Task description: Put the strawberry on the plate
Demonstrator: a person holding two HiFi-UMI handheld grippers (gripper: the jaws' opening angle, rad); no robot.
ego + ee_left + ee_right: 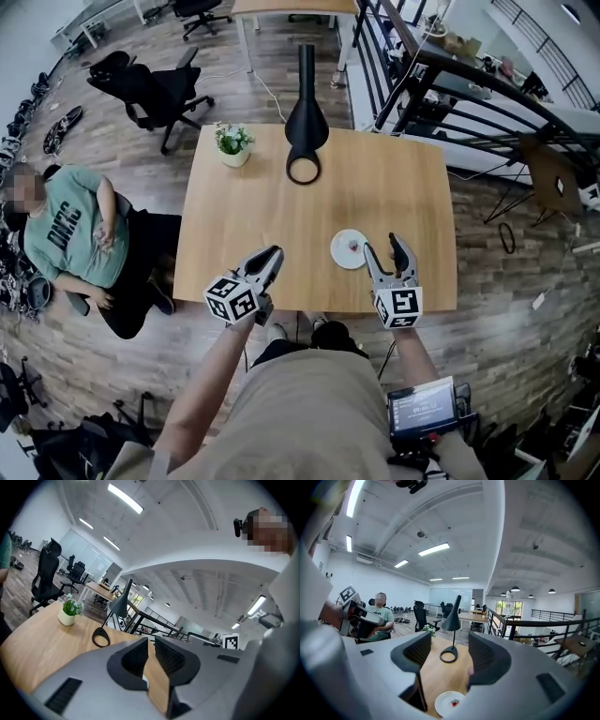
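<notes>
Right, here we are at the wooden table (375, 187), and the strawberry (352, 246) is sitting on the small white plate (337, 255), a little red spot near the plate's middle. The plate lies toward the near edge of the table, on the right-hand half. The right gripper (382, 246) hovers just beside it, on the plate's right side, with its jaws spread wide and nothing between them, only bare tabletop and the plate showing through the gap in its own view. Over on the other side, the left gripper (275, 253) hangs at the near edge of the table, well to the left of the plate, tilted up and pointing across the table; its jaws are drawn in narrow, the tips meeting, and there's nothing caught in them, just a sliver of wood grain visible between the pads. Farther back on the table stands a black lamp (306, 131), its ring-shaped base resting on the wood and its shade tipped over it, and left of that a small potted plant (232, 143) in a pale pot near the far left corner. Off to the left a person in a green shirt (66, 234) sits low beside the table, and a black office chair (150, 94) stands on the floor beyond.
</notes>
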